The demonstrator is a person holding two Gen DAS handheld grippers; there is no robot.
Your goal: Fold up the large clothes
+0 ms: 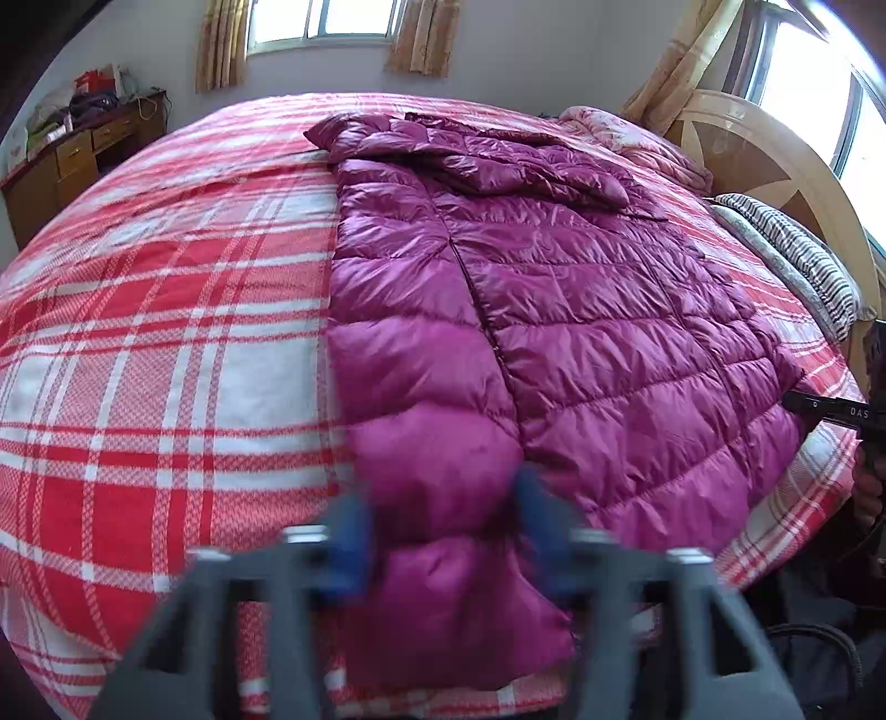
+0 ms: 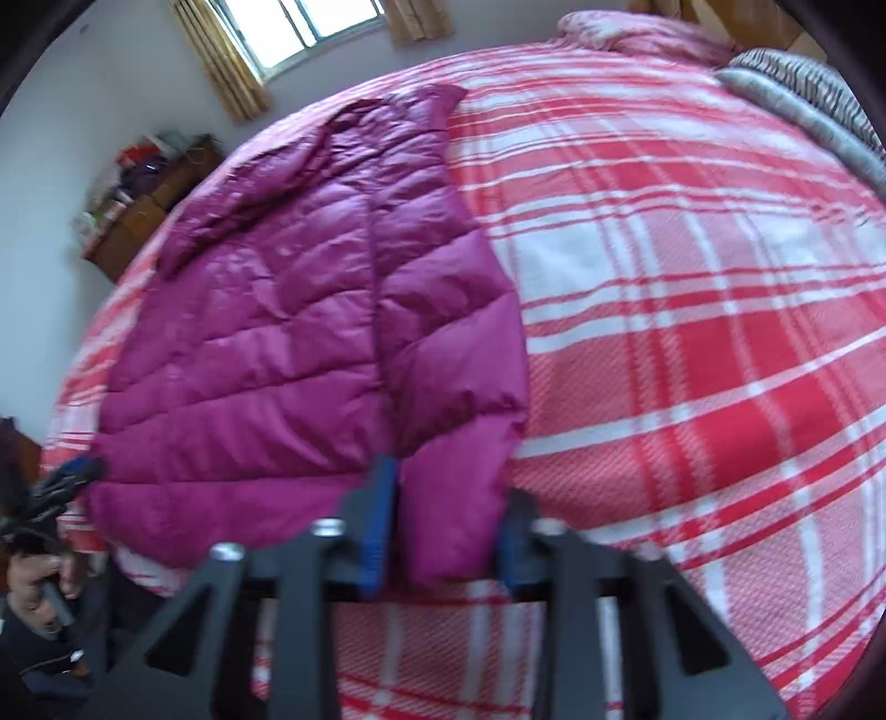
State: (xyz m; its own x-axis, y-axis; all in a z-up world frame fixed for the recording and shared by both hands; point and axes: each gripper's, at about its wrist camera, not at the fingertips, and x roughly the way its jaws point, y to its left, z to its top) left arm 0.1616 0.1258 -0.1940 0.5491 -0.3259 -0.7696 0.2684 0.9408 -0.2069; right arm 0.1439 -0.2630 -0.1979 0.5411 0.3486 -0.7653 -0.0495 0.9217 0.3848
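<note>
A large magenta quilted down jacket point(image 1: 554, 310) lies spread on the bed, hem toward me, a sleeve folded across its chest. My left gripper point(image 1: 443, 531) stands open around the jacket's near left hem corner, blue pads on either side of the fabric. In the right wrist view the jacket point(image 2: 288, 332) fills the left half. My right gripper point(image 2: 446, 531) stands open around the near right hem corner, fabric between its blue pads. The right gripper also shows at the left view's right edge point(image 1: 830, 412). The left gripper also shows at the right view's left edge point(image 2: 66, 482).
The bed has a red and white plaid cover point(image 1: 166, 360). A striped pillow point(image 1: 797, 255) and a wooden headboard point(image 1: 764, 160) are at the right. A wooden desk with clutter point(image 1: 72, 149) stands against the far left wall. Windows with curtains point(image 1: 326, 33) are behind.
</note>
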